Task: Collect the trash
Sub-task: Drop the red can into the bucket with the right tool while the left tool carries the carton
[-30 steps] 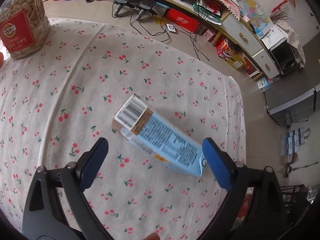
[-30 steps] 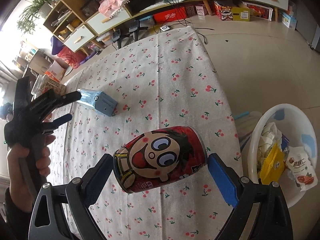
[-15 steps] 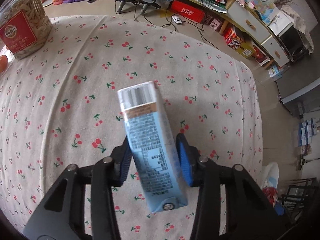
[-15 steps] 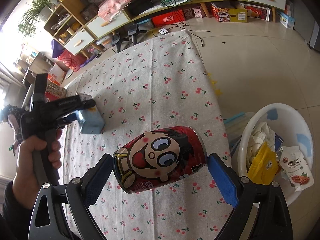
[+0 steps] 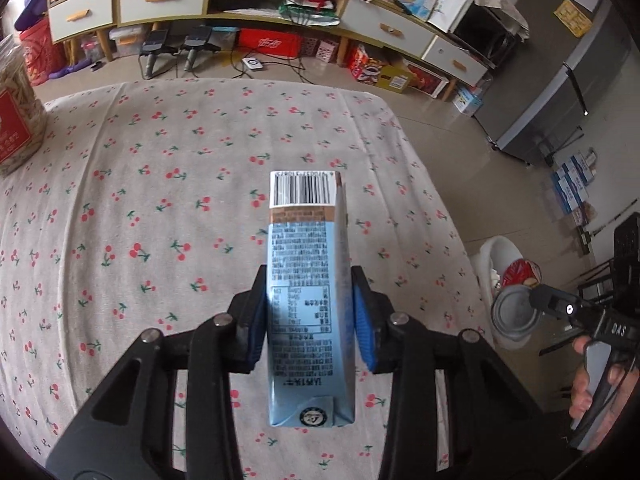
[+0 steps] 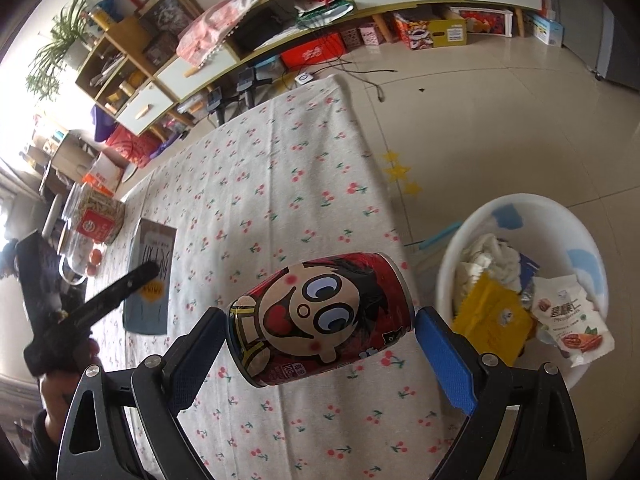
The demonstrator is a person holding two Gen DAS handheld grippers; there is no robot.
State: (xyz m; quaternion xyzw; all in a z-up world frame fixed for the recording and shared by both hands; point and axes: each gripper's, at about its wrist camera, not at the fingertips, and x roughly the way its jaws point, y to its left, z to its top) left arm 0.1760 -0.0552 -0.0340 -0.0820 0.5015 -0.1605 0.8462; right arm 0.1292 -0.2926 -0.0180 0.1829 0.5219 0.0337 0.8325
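Note:
My left gripper (image 5: 309, 318) is shut on a light-blue drink carton (image 5: 306, 280) and holds it lifted above the cherry-print tablecloth (image 5: 160, 200). The carton also shows in the right wrist view (image 6: 150, 276), in the left gripper's fingers (image 6: 116, 294). My right gripper (image 6: 320, 344) is shut on a red can with a cartoon face (image 6: 320, 316), near the table's right edge. The can (image 5: 516, 308) also shows in the left wrist view, held over the white trash basin (image 5: 490, 252). The basin (image 6: 516, 208) stands on the floor to the right, with wrappers and tissue inside.
A jar of snacks with a red label (image 5: 16, 120) stands at the table's far left; it also shows in the right wrist view (image 6: 96, 216). Shelves and boxes (image 5: 280, 20) line the far wall. A grey cabinet (image 5: 552, 112) stands at the right.
My left gripper closed on the carton, which lay on the cloth, and lifted it. My right gripper moved right with the can, toward the basin.

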